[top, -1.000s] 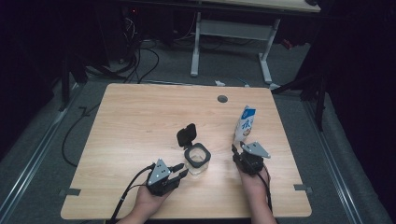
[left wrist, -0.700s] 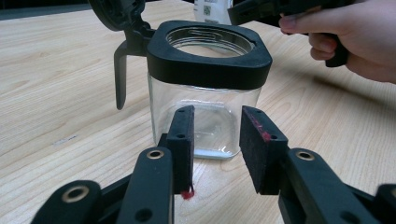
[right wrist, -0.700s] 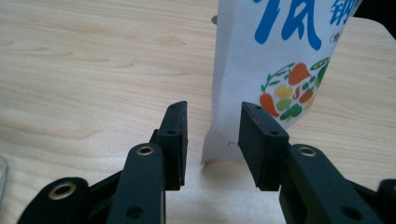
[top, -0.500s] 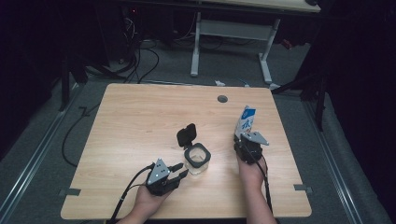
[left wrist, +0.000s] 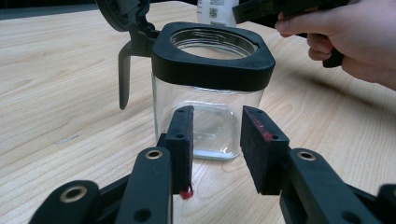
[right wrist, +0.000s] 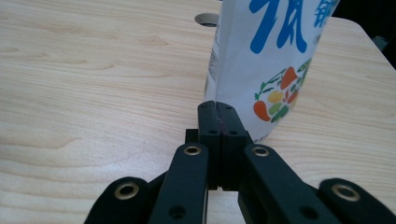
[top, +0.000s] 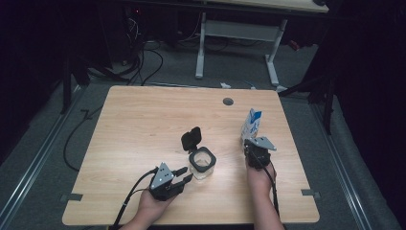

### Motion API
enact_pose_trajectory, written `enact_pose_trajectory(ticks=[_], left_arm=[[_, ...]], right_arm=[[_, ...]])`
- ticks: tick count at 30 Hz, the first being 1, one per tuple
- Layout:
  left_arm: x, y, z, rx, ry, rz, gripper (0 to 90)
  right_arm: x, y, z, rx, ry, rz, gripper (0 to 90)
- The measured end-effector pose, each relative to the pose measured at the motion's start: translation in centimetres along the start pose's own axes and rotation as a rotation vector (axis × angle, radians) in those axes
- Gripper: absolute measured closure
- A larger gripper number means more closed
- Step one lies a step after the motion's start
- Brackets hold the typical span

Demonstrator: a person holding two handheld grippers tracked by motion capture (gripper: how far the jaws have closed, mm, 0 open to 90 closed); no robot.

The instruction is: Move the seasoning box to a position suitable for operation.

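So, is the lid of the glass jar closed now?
No. In the left gripper view the glass jar shows an open mouth, and its hinged black lid stands flipped up behind the rim.

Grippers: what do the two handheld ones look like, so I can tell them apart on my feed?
Both are black two-jaw tools with brass-coloured rivets in the linkages. The left gripper has a grey three-cornered plate on top, a black cable trailing toward the person, and red smears on its flat black pads. The right gripper carries a like plate and cable. No sleeves show.
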State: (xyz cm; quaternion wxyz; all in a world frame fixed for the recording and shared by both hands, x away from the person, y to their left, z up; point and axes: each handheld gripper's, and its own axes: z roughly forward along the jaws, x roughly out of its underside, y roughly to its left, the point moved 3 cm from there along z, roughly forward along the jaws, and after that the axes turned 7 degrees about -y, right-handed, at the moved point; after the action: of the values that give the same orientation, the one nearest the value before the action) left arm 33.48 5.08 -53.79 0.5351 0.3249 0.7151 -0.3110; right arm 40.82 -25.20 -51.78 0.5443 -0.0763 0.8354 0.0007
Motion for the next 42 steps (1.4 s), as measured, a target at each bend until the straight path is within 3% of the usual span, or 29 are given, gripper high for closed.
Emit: enact_pose_trajectory(ticks=[10,15,18,22,29,31,33,36,42], left_arm=[[0.0,0.0,0.0,-0.001,0.002,-0.002,65.0],[0.0,0.0,0.0,-0.001,0.002,-0.003,65.0],[0.0,0.0,0.0,0.0,0.001,-0.003,64.6],[0.0,0.0,0.0,0.0,0.002,-0.003,64.4],[0.0,0.0,0.0,0.002,0.004,-0.003,64.0],[0.0,0.0,0.0,0.002,0.004,-0.003,64.0],[0.0,0.0,0.0,0.002,0.004,-0.004,63.8],[0.0,0.0,0.0,0.002,0.004,-0.004,63.8],[0.1,-0.1,0.1,0.001,0.005,0.003,63.5]], right_arm=[[0.6,-1.6,-1.2,0.002,0.002,0.001,89.6],[0.5,-1.7,-0.8,0.012,0.007,0.033,63.8],[0.2,-1.7,-0.4,-0.004,0.005,0.063,55.1],[-0.5,-1.5,0.1,0.01,0.003,0.067,47.5],[-1.1,-1.9,1.2,0.015,-0.023,0.098,46.6],[-1.1,-2.0,1.4,0.006,-0.03,0.116,51.2],[-1.2,-1.9,1.4,0.012,-0.035,0.094,54.1],[-1.3,-1.9,1.4,0.026,-0.035,0.099,58.2],[-1.6,-1.7,0.8,0.047,-0.062,0.06,76.1]])
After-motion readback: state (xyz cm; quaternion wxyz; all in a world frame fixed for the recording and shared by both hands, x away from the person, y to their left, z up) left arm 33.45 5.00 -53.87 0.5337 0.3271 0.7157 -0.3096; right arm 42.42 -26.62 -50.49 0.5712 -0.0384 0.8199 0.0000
